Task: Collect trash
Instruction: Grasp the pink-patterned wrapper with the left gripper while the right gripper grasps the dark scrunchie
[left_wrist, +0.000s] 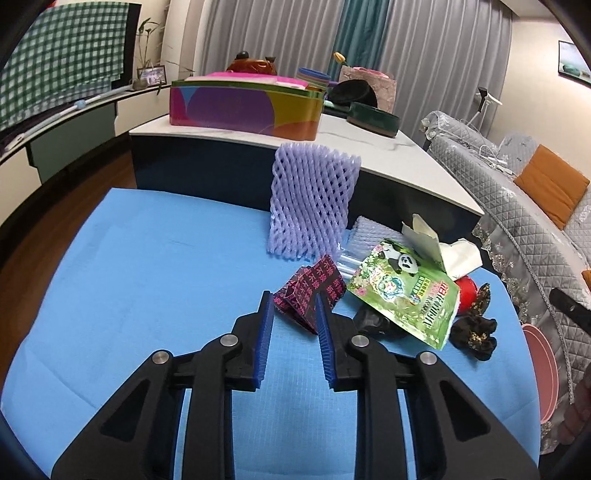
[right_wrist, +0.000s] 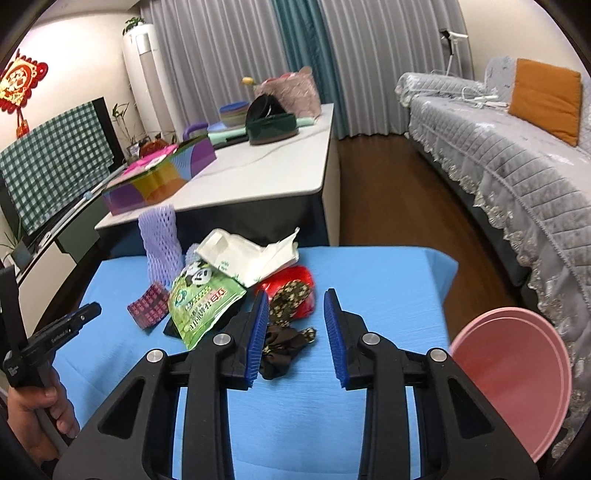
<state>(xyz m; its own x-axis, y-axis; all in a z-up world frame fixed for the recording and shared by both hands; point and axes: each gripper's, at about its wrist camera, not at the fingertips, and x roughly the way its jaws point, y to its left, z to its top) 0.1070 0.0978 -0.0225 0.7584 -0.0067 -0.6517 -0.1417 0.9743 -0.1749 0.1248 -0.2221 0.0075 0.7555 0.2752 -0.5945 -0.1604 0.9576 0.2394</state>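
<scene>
The trash lies in a loose heap on the blue tabletop (left_wrist: 147, 258), just ahead of both tools. The left tool (left_wrist: 293, 301) points down at a folded dark wrapper with pink lettering (left_wrist: 310, 291); its blue pads stand apart with the wrapper's near edge between their tips, and whether they press on it I cannot tell. To that tool's right lies a green panda snack bag (left_wrist: 406, 291), beyond it a torn white carton (left_wrist: 424, 236), and farther ahead a purple foam fruit net (left_wrist: 312, 199) stands on edge. The right tool (right_wrist: 295, 299) is spread and empty, its left pad just beside a crumpled black floral cloth (right_wrist: 284, 343) that lies partly over a red object (right_wrist: 291, 280). A pink basin (right_wrist: 517, 373) sits at that tool's lower right, off the tabletop's edge, probably the place for the trash. The step in hand looks like the first pick: the left tool needs to close on the wrapper, then carry it to the basin.
</scene>
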